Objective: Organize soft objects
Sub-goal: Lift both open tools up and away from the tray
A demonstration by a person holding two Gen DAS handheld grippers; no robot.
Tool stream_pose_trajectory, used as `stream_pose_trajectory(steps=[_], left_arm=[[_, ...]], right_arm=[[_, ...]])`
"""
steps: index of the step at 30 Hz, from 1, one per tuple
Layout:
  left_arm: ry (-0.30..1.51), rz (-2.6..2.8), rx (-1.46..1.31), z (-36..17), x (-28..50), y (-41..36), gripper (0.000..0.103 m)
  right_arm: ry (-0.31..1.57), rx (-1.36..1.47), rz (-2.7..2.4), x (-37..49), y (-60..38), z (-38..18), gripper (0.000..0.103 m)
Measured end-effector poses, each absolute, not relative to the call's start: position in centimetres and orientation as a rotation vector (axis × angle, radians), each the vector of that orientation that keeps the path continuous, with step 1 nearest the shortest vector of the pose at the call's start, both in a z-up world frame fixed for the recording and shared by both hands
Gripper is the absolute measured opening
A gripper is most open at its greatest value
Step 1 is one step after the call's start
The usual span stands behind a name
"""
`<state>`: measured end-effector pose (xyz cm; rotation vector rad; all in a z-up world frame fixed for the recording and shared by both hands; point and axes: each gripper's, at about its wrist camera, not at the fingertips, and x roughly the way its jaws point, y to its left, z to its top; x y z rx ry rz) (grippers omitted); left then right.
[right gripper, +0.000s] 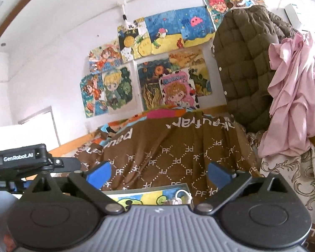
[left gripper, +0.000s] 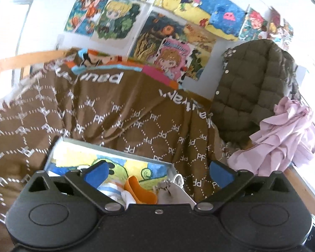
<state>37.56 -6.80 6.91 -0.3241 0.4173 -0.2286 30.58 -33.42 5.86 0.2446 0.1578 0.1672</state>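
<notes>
spreading across the middle of both views, a brown blanket printed with white dotted diamonds and "pf" letters [left gripper: 119, 113] [right gripper: 170, 147] lies rumpled over a bed. at the lower left of the right wrist view a black block marked "genrobot.ai" [right gripper: 19, 157] shows, the top of the other handheld tool. in the left wrist view, the left gripper [left gripper: 158, 173] sits at the bottom centre with its blue-padded fingers [left gripper: 95, 174] spread wide and nothing between them. below them lies a shallow white-rimmed box lined with a bright blue and yellow drawing [left gripper: 58, 153], holding an orange soft piece [left gripper: 139, 192], a blue-and-white striped cloth [left gripper: 110, 189] and a pale drawstring pouch [left gripper: 172, 191]. in the right wrist view, the right gripper [right gripper: 159, 173] is likewise released, blue fingers [right gripper: 99, 173] wide apart and empty above the far edge of the same box [right gripper: 149, 197]. colourful cartoon drawings [left gripper: 168, 33] [right gripper: 157, 67] cover the white wall behind. toward the right, an olive quilted puffer jacket [left gripper: 250, 88] [right gripper: 245, 67] hangs upright, and just right of it a crumpled pale pink garment [left gripper: 283, 140] [right gripper: 292, 96] drapes downward, touching the jacket.
</notes>
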Motion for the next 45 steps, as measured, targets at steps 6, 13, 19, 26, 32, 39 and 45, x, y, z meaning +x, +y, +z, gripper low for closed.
stream_pose_trajectory(steps=[6,13,19,26,32,39,45], left_arm=[[0.366,-0.223,-0.265,8.1,32.5,-6.6,0.102],[0.296,-0.231,-0.185,7.9,26.5,-6.8,0.102],[0.243,-0.23,-0.154,7.7,22.7,-6.6,0.102],[0.198,-0.193,-0.131,7.2,19.1,-6.0,0.102],[0.201,-0.182,-0.136,6.6,17.1,-4.9,0.102],[0.216,-0.18,-0.117,5.4,15.2,-3.7,0.102],[0.231,-0.195,-0.104,3.9,14.0,-2.9,0.102]], right_arm=[[0.133,0.252,0.169,26.6,-33.5,6.7,0.103],[0.098,0.208,0.192,22.2,-32.3,7.2,0.103],[0.065,0.175,0.202,18.9,-31.1,7.0,0.103],[0.075,0.127,0.215,16.5,-29.5,6.4,0.103],[0.1,0.095,0.222,14.8,-28.4,6.0,0.103],[0.142,0.057,0.21,13.3,-27.2,5.2,0.103],[0.209,0.032,0.179,12.8,-25.9,4.4,0.103]])
